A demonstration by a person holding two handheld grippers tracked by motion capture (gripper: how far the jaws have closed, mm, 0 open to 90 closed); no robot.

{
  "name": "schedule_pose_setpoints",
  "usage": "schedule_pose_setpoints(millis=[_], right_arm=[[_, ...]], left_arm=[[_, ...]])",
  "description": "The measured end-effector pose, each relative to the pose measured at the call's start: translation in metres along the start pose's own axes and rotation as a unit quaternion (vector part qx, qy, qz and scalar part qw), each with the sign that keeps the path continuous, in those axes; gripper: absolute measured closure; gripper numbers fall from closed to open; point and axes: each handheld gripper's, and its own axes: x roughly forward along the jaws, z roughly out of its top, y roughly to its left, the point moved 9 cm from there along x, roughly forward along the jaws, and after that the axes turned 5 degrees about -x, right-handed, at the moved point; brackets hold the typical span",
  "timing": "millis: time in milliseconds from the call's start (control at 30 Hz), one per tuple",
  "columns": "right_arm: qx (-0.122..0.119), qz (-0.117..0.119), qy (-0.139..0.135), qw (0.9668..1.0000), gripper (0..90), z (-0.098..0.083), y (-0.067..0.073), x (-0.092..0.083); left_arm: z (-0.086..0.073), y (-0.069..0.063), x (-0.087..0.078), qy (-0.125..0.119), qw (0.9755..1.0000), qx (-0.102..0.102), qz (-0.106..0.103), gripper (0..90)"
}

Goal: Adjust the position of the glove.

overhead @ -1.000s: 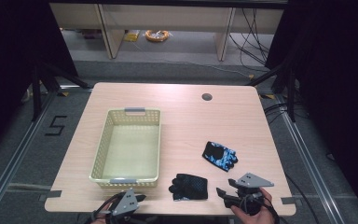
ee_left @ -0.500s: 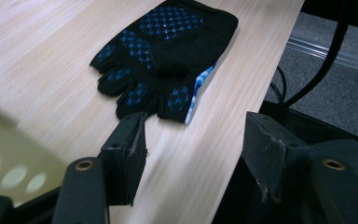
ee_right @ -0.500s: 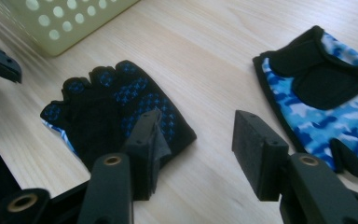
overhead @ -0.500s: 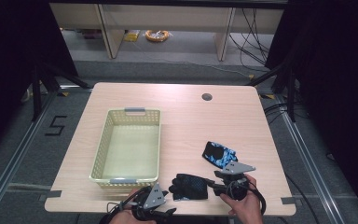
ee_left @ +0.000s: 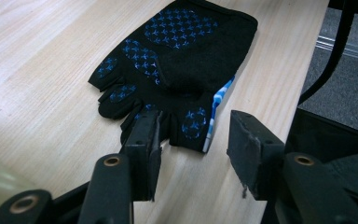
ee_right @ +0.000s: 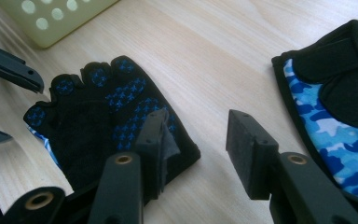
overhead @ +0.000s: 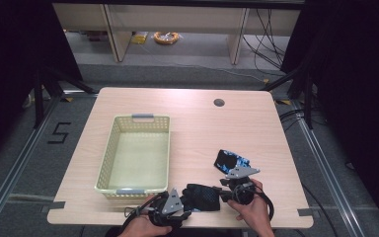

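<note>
Both grippers (overhead: 186,206) (overhead: 223,191) now inward at black glove (overhead: 202,196), jaws narrowing, ungripped.

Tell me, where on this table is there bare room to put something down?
The far half of the table is bare, from the basket across to the small round hole. The strip between the basket and the blue camouflage glove is free too. The near edge is crowded: both grippers flank the black glove.

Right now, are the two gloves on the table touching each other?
Apart. The right gripper view shows a strip of bare table between the black glove and the blue camouflage glove.
</note>
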Motion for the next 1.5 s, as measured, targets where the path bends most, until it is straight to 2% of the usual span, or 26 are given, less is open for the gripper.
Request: schedule_pose_setpoints(millis=[67, 100, 133, 200, 233, 300, 333, 367, 467, 533, 667, 733, 833, 933, 1000, 1033, 1133, 1200, 1267, 1300, 1333, 1367, 1400, 1433, 1467, 1500], right_arm=[[0.001, -0.002, -0.006, 1.0, 59.8, 0.0, -0.002, 0.005], [0.01, 0.005, 0.008, 0.9999, 60.2, -0.002, -0.001, 0.004], [0.007, 0.0, -0.001, 1.0, 60.5, -0.002, -0.003, 0.008], [0.009, 0.007, 0.003, 0.9999, 61.7, -0.003, -0.004, 0.011], [0.023, 0.021, 0.017, 0.9994, 63.1, -0.006, -0.001, 0.011], [0.013, 0.021, 0.012, 0.9996, 66.2, -0.008, -0.003, 0.016], [0.036, 0.034, 0.015, 0.9987, 69.8, -0.008, 0.001, 0.016], [0.039, 0.04, 0.015, 0.9983, 74.0, -0.008, 0.001, 0.015], [0.039, 0.041, 0.01, 0.9983, 83.9, -0.008, 0.002, 0.014], [0.039, 0.043, 0.008, 0.9983, 84.9, -0.007, 0.002, 0.011], [0.032, 0.042, -0.003, 0.9986, 85.3, 0.0, 0.004, -0.003], [0.033, 0.036, -0.023, 0.9985, 85.3, 0.006, 0.004, -0.011], [0.029, 0.028, -0.023, 0.9989, 85.3, 0.004, 0.002, -0.02], [0.044, 0.027, -0.017, 0.9985, 85.3, -0.004, -0.002, -0.026], [0.048, 0.023, -0.014, 0.9985, 85.3, -0.01, -0.006, -0.026], [0.052, 0.027, -0.014, 0.9982, 85.3, -0.012, -0.006, -0.025], [0.051, 0.014, 0.0, 0.9986, 85.0, -0.017, -0.01, -0.021], [0.057, 0.008, -0.004, 0.9983, 84.8, -0.017, -0.01, -0.017], [0.056, 0.008, 0.013, 0.9983, 83.9, -0.021, -0.011, -0.017], [0.048, 0.0, 0.009, 0.9988, 82.8, -0.022, -0.014, -0.013], [0.053, 0.001, 0.021, 0.9984, 82.0, -0.024, -0.014, -0.014], [0.054, 0.0, 0.027, 0.9982, 80.0, -0.025, -0.014, -0.014], [0.045, -0.001, 0.023, 0.9987, 77.9, -0.025, -0.015, -0.012], [0.055, -0.002, 0.024, 0.9982, 75.1, -0.025, -0.015, -0.013], [0.063, -0.002, 0.026, 0.9977, 72.7, -0.026, -0.014, -0.013], [0.057, -0.006, 0.017, 0.9982, 70.2, -0.025, -0.017, -0.012]], left_arm=[[0.001, 0.0, 0.001, 0.005, 1.0, 0.002, 0.002, 54.1], [0.002, 0.0, 0.003, 0.002, 1.0, -0.003, 0.002, 53.3], [0.002, 0.001, 0.003, 0.006, 1.0, 0.0, 0.005, 53.3], [0.001, -0.001, 0.004, 0.011, 0.9999, 0.004, -0.003, 56.7], [0.0, 0.0, 0.004, 0.013, 0.9998, 0.012, 0.0, 58.3], [0.0, -0.001, 0.006, 0.011, 0.9999, 0.0, -0.003, 62.8], [0.0, 0.0, 0.005, 0.013, 0.9999, 0.001, -0.001, 65.7], [0.0, 0.001, 0.005, 0.013, 0.9998, 0.014, 0.002, 69.6], [0.001, -0.001, 0.007, 0.01, 0.9999, 0.007, -0.001, 77.6], [0.002, -0.001, 0.006, 0.005, 0.9999, 0.012, 0.002, 83.7], [0.012, -0.005, 0.0, -0.009, 0.9999, 0.014, -0.001, 84.3], [0.016, -0.008, -0.002, -0.014, 0.9997, 0.018, -0.003, 84.6], [0.023, -0.012, 0.0, -0.021, 0.9996, 0.019, -0.006, 84.6], [0.025, -0.015, 0.007, -0.019, 0.9996, 0.016, -0.008, 84.5], [0.024, -0.016, 0.012, -0.008, 0.9996, 0.024, -0.009, 84.5], [0.024, -0.018, 0.015, -0.007, 0.9997, 0.02, -0.012, 84.4], [0.023, -0.023, 0.022, -0.004, 0.9996, 0.017, -0.023, 83.8], [0.021, -0.022, 0.025, 0.001, 0.9996, 0.017, -0.022, 83.0], [0.019, -0.021, 0.025, 0.004, 0.9996, 0.019, -0.022, 80.8], [0.019, -0.02, 0.025, 0.008, 0.9995, 0.024, -0.02, 78.9], [0.019, -0.022, 0.025, 0.001, 0.9997, 0.009, -0.022, 77.3], [0.018, -0.021, 0.024, 0.006, 0.9997, 0.01, -0.023, 74.1], [0.018, -0.023, 0.023, 0.0, 0.9996, 0.002, -0.027, 71.8], [0.017, -0.021, 0.021, 0.006, 0.9996, 0.012, -0.023, 67.4], [0.016, -0.021, 0.019, 0.01, 0.9996, 0.007, -0.026, 63.1], [0.016, -0.02, 0.018, 0.006, 0.9996, 0.007, -0.026, 60.9]])
